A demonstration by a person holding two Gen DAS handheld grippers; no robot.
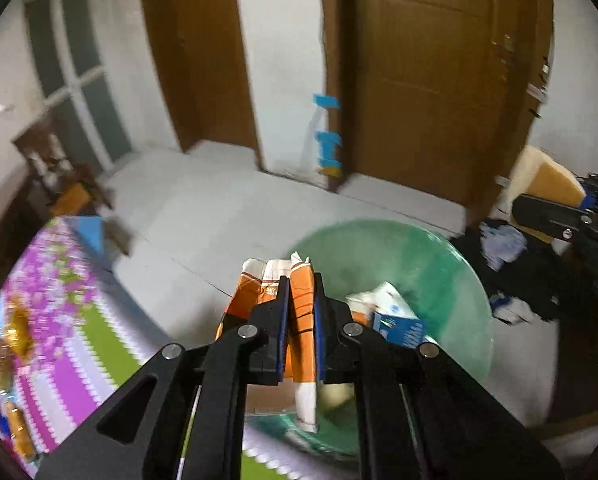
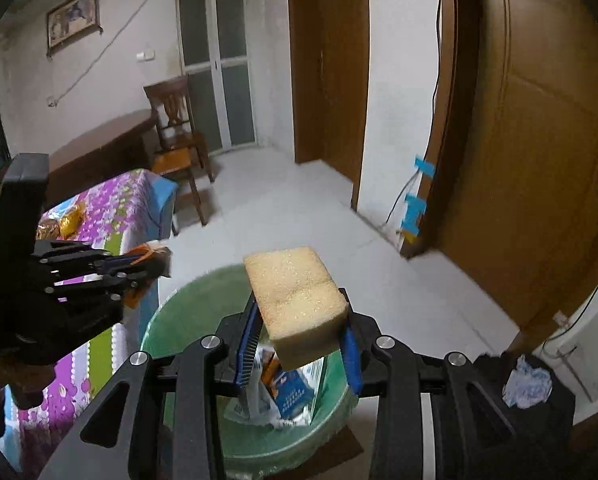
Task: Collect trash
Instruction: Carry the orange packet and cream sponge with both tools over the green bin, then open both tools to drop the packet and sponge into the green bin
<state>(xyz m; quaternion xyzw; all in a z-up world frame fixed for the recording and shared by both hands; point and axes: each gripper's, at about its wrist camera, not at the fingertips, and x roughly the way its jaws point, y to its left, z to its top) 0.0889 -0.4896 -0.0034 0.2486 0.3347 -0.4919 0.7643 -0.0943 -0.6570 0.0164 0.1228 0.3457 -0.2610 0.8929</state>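
Left wrist: my left gripper (image 1: pixel 302 312) clamps wrapper (image 1: pixel 303 320) over bin (image 1: pixel 439 248) rim; right gripper (image 2: pixel 299 340) grips sponge (image 2: pixel 297 304) above bin middle.

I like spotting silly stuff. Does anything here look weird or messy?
Nothing looks spilled or broken. The left gripper pinches a crumpled orange-and-white paper wrapper, and the right gripper holds a yellow foam sponge tilted, both above the green plastic bin already holding trash.
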